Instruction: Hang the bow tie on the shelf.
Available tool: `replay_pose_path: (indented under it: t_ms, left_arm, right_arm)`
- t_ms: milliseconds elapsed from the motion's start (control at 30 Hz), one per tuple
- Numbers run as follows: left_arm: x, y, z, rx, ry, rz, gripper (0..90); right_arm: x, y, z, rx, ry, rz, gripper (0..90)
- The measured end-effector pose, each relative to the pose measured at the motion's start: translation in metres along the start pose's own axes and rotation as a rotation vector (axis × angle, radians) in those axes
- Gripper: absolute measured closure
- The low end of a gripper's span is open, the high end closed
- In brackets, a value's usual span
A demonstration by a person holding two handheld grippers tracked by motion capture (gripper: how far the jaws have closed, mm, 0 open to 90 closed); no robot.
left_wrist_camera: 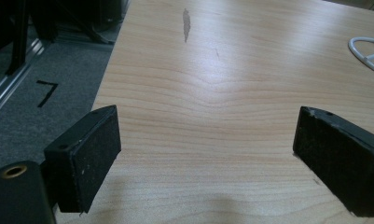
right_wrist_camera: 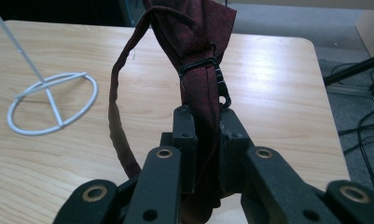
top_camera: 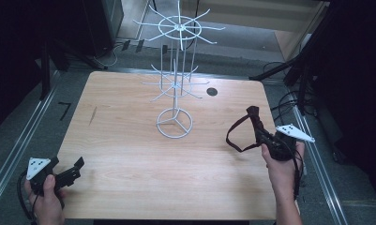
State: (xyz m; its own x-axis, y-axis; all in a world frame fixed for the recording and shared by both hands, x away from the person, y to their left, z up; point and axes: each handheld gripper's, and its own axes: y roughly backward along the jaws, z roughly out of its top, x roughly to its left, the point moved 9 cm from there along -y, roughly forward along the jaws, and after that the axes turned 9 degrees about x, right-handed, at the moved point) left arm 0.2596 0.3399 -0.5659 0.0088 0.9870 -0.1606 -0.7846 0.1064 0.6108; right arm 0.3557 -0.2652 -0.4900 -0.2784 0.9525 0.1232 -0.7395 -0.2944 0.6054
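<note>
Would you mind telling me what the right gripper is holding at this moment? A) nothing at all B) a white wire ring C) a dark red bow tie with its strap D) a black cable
C: the right gripper is shut on the dark red bow tie, its strap looping down beside it.

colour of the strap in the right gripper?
Dark maroon fabric strap with a black plastic clasp; clearest in the right gripper view.

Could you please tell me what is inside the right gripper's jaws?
The right gripper is shut on a dark red bow tie; its strap loops free. The pinched fabric is hidden.
</note>
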Motion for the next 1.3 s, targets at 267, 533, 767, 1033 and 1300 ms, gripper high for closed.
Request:
replay_pose_path:
  t_ms: [267, 533, 767, 1033, 1300]
  left_arm:
    - [0.0, 0.0, 0.0, 0.0, -0.003, -0.002, 8.2]
    - [0.0, 0.0, 0.0, 0.006, -0.002, -0.003, 8.3]
    - [0.0, 0.0, 0.0, 0.005, 0.0, -0.006, 8.3]
    - [0.0, 0.0, 0.0, 0.005, 0.005, -0.008, 8.3]
    - [0.0, 0.0, 0.0, 0.008, 0.005, -0.009, 8.3]
  right_arm:
    - [0.019, 0.005, 0.01, -0.03, 0.036, 0.019, 81.4]
    - [0.033, 0.005, 0.015, -0.044, 0.048, 0.042, 81.4]
    - [0.046, 0.007, 0.016, -0.053, 0.068, 0.06, 81.4]
    - [0.058, 0.009, 0.02, -0.057, 0.077, 0.074, 81.4]
    - [0.073, 0.011, 0.027, -0.077, 0.091, 0.098, 81.4]
